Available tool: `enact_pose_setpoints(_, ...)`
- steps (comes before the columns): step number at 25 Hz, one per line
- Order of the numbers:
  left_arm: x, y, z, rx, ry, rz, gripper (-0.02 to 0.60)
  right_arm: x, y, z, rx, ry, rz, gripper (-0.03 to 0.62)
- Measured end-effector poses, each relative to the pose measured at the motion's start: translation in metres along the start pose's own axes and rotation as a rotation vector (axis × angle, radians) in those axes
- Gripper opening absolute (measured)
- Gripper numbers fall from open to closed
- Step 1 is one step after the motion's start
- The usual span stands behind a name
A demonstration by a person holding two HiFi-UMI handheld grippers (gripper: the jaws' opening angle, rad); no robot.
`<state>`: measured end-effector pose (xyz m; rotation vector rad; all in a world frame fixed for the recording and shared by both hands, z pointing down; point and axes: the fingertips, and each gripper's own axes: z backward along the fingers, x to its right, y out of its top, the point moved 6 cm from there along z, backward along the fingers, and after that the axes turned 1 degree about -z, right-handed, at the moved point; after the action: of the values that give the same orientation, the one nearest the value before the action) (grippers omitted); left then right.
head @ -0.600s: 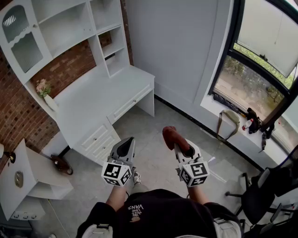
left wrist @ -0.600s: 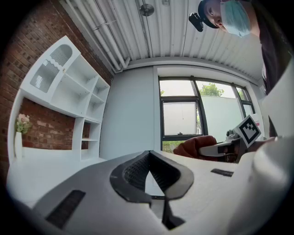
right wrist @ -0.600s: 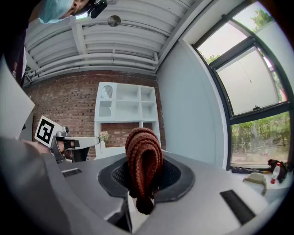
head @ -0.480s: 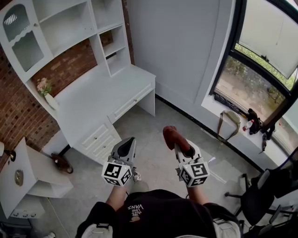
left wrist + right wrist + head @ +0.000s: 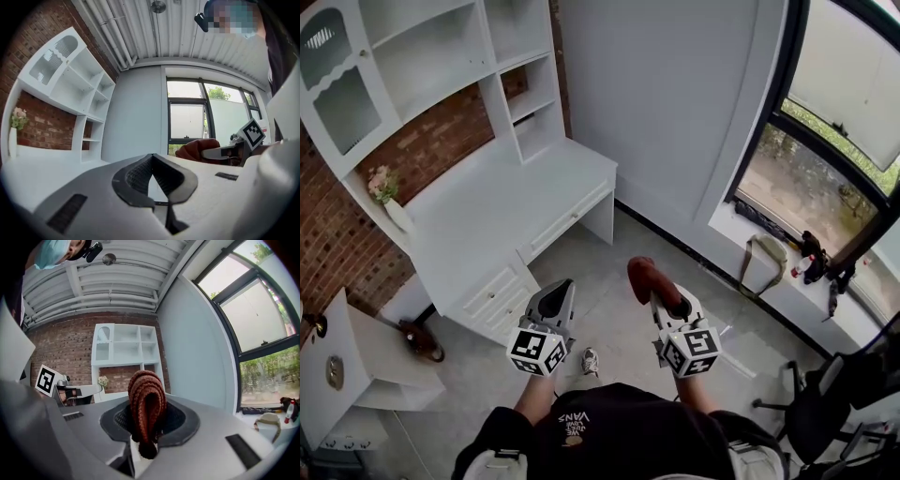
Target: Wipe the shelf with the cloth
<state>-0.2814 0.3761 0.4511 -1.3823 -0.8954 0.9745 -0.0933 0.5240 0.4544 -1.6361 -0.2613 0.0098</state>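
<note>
The white shelf unit (image 5: 441, 56) stands over a white desk (image 5: 506, 202) at the upper left, against a brick wall, well ahead of both grippers. A folded brown knitted cloth (image 5: 647, 275) sticks out of my right gripper (image 5: 661, 298), which is shut on it above the floor. In the right gripper view the cloth (image 5: 146, 404) is pinched between the pads of the right gripper (image 5: 146, 430), with the shelf unit (image 5: 124, 350) far behind. My left gripper (image 5: 551, 305) is held beside it, shut with nothing in it. In the left gripper view the left gripper (image 5: 153, 161) has its tips touching.
A vase of pink flowers (image 5: 386, 192) sits at the desk's left end. A low white cabinet (image 5: 356, 366) stands at the lower left. At the right are a large window (image 5: 834, 178), a bag (image 5: 759, 258) on its sill, and an office chair (image 5: 825, 394). My shoe (image 5: 592, 361) is on the grey floor.
The desk and shelf have slid slightly down and right in the head view, and a shoe now shows between the grippers. Both grippers hold the same pose; the cloth stays gripped.
</note>
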Motion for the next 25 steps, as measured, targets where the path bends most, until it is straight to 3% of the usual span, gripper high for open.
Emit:
enact_pose_setpoints(16, -0.156, 0.008, -0.121, 0.005, -0.049, 0.001, 0.006, 0.018, 0.026, -0.187, 0.010, -0.041, 0.008, 0.094)
enact_pose_setpoints(25, -0.194, -0.002, -0.178, -0.023, -0.085, 0.013, 0.006, 0.047, 0.030, -0.241, -0.004, -0.086, 0.001, 0.094)
